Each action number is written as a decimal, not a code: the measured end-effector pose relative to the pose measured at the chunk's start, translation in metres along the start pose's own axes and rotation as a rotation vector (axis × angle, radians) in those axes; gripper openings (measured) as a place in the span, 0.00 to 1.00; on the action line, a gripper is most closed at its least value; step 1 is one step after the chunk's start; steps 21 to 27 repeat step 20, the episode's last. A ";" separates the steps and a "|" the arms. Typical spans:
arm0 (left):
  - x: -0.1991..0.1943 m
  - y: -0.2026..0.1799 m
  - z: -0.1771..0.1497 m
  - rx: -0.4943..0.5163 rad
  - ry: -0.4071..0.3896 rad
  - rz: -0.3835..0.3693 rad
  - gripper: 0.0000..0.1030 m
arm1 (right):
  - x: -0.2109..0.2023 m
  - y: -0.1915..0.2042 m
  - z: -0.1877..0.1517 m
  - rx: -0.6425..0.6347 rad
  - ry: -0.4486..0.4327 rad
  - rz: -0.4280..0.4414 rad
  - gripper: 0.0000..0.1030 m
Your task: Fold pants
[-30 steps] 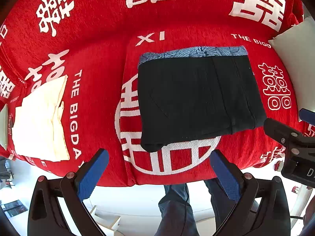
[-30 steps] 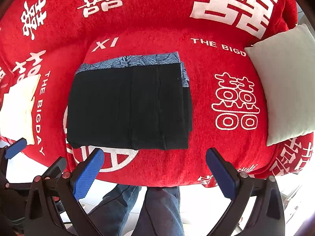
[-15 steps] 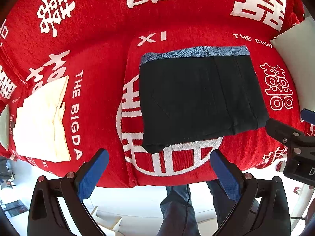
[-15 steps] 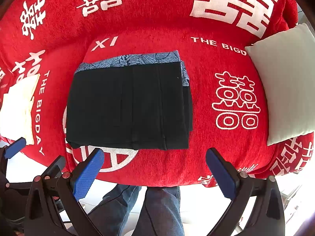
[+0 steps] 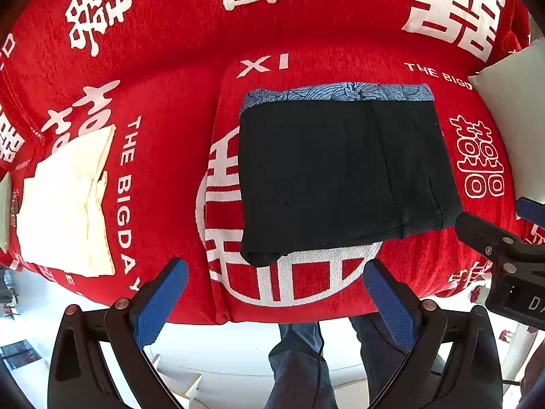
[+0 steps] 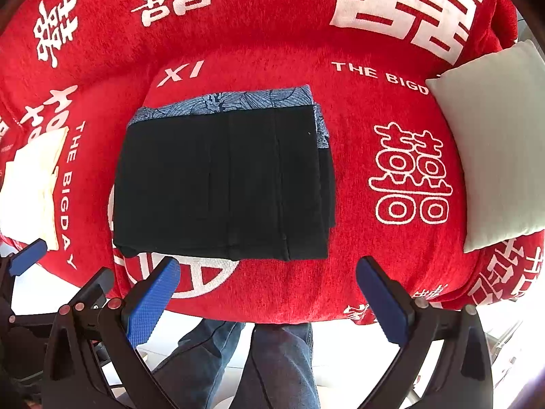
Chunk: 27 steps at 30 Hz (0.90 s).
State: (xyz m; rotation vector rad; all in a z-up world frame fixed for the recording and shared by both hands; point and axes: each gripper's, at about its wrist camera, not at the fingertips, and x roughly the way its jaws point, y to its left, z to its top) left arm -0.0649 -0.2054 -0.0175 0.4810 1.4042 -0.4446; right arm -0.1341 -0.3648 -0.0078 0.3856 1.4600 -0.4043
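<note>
Black pants lie folded into a flat rectangle on the red sofa seat, with a blue patterned waistband along the far edge. They also show in the right wrist view. My left gripper is open and empty, held above the seat's front edge, short of the pants. My right gripper is open and empty, also in front of the pants. The right gripper's body shows at the right edge of the left wrist view.
A folded cream cloth lies on the seat to the left. A pale cushion leans at the right end of the sofa. The person's legs in jeans stand below the sofa's front edge.
Almost nothing differs; both grippers have stayed open and the pants have not moved. The views shift only very slightly.
</note>
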 end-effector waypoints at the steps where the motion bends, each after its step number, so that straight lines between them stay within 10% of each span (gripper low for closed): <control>1: 0.000 0.000 0.000 -0.002 0.002 -0.003 1.00 | 0.000 0.000 0.000 0.000 0.001 0.000 1.00; 27: -0.001 0.001 0.000 -0.028 -0.013 -0.027 1.00 | 0.002 -0.003 0.001 -0.003 0.004 0.002 1.00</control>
